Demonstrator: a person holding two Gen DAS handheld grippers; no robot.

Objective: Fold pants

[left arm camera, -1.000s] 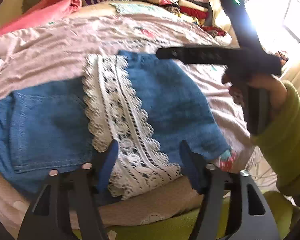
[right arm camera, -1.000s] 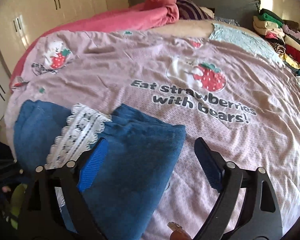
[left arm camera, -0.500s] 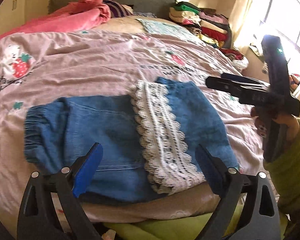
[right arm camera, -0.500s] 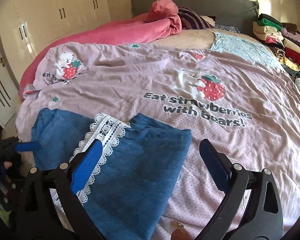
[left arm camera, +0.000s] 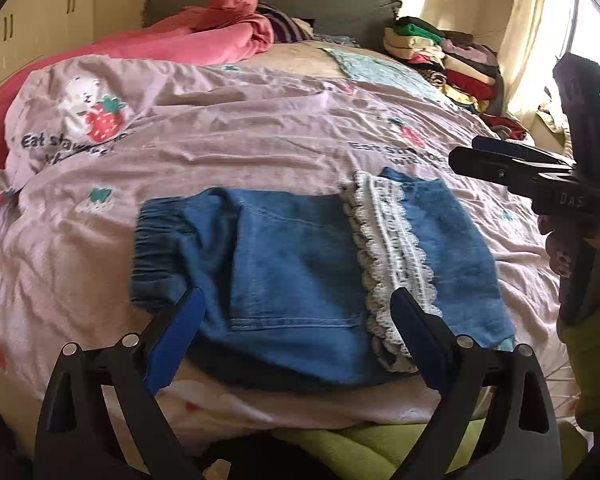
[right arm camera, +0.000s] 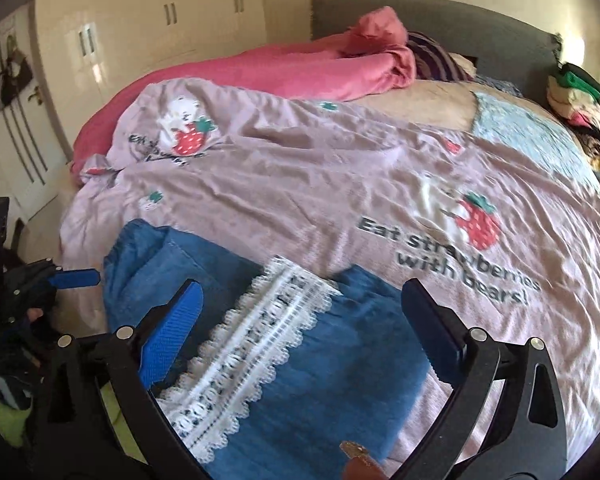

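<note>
Both jaws wide open, empty; folded blue denim pants with white lace trim (left arm camera: 300, 264) run crosswise under left gripper (left arm camera: 296, 336) and right gripper (right arm camera: 300, 328).

You were working in a home bedroom: a bed (right arm camera: 300, 184) with a strawberry-print duvet (right arm camera: 380, 200), a grey headboard (right arm camera: 440, 28), cream built-in wardrobes (right arm camera: 160, 40) along the wall, and folded clothes stacked (left arm camera: 440, 56) beside a sunlit curtain (left arm camera: 532, 40).
</note>
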